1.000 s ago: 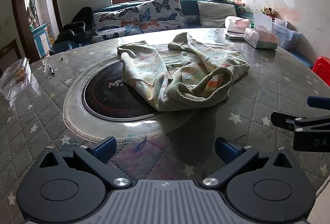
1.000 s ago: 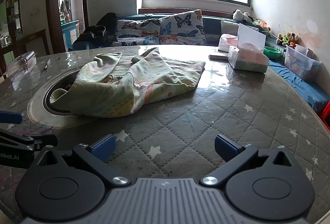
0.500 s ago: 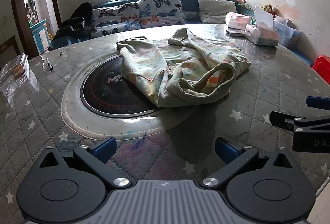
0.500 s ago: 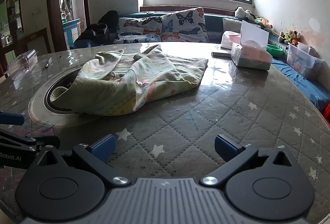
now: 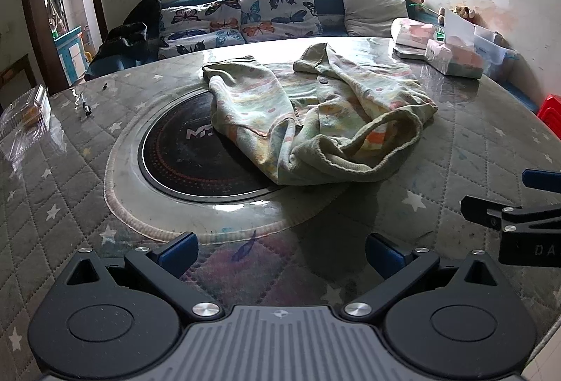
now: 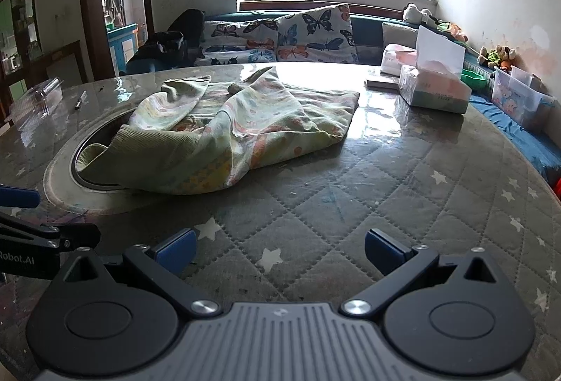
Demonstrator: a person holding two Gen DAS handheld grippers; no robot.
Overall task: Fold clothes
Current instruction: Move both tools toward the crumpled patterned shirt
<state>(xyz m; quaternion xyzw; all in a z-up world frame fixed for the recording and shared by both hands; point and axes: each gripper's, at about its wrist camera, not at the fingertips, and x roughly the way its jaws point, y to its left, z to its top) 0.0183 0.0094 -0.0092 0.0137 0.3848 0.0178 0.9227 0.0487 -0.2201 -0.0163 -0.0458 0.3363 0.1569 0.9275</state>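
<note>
Left wrist view shows the left tongs (image 5: 279,252) spread wide with nothing between the blue tips, low over the round table (image 5: 473,149). The right tongs (image 6: 278,250) are spread wide too and hold nothing. Each pair shows at the side of the other's view, so they are side by side, near the table's close edge. Since a second ago both have tipped down a little and come a bit closer to the cloth; the cloth looks lower and bigger in both views now, and it has not moved. The crumpled shirt (image 5: 315,114) is pale green with soft orange and pink spots. It lies in the middle of the table, partly over the dark round plate (image 5: 182,156) set in the top. It is well apart from both tongs. Its long side runs from the near left to the far right in the right wrist view, with the thick ribbed hem (image 6: 150,149) toward the tongs and the collar (image 5: 317,60) away. A tissue box (image 6: 434,88) sits far right.
</note>
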